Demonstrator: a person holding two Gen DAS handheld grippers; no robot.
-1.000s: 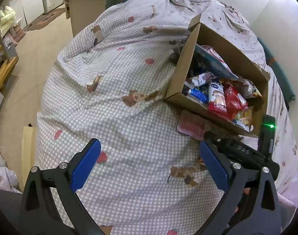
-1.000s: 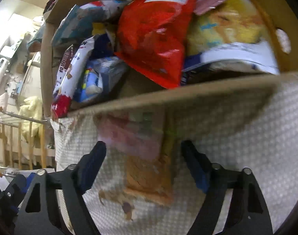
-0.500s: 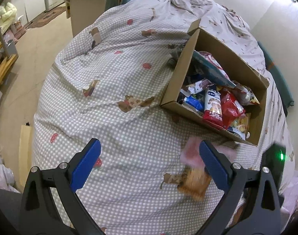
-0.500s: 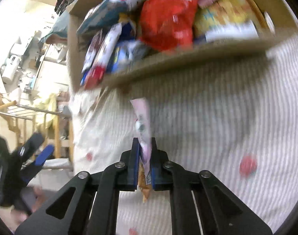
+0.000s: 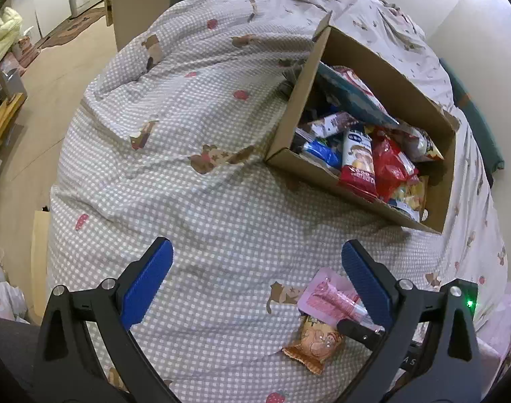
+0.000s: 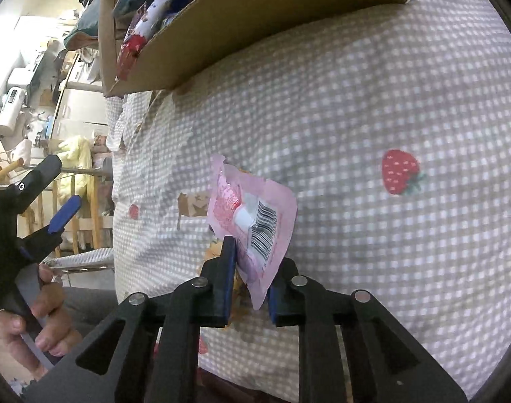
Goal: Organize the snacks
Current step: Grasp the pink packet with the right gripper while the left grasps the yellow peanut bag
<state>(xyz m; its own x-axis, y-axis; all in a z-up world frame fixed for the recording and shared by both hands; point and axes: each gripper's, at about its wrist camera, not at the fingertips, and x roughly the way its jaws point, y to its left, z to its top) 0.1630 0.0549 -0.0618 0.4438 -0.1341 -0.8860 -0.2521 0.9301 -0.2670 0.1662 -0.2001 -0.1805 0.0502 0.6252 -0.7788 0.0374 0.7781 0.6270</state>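
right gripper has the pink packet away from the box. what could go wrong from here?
1. The right gripper is opening with the pink packet between its pads, gripped only near one end; it may drop crooked or snag.
2. An orange snack packet lies right beneath, so the two could pile up unsorted.
3. The left gripper hovers open close by: collision risk.

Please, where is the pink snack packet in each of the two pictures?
Left wrist view: the pink packet is low and right of centre, beside the right blue pad of the left tongs.
Right wrist view: the pink packet is near the centre, between the pads of the right tongs, which are opening.
Shared landmark: the cardboard box, above the packet in both.
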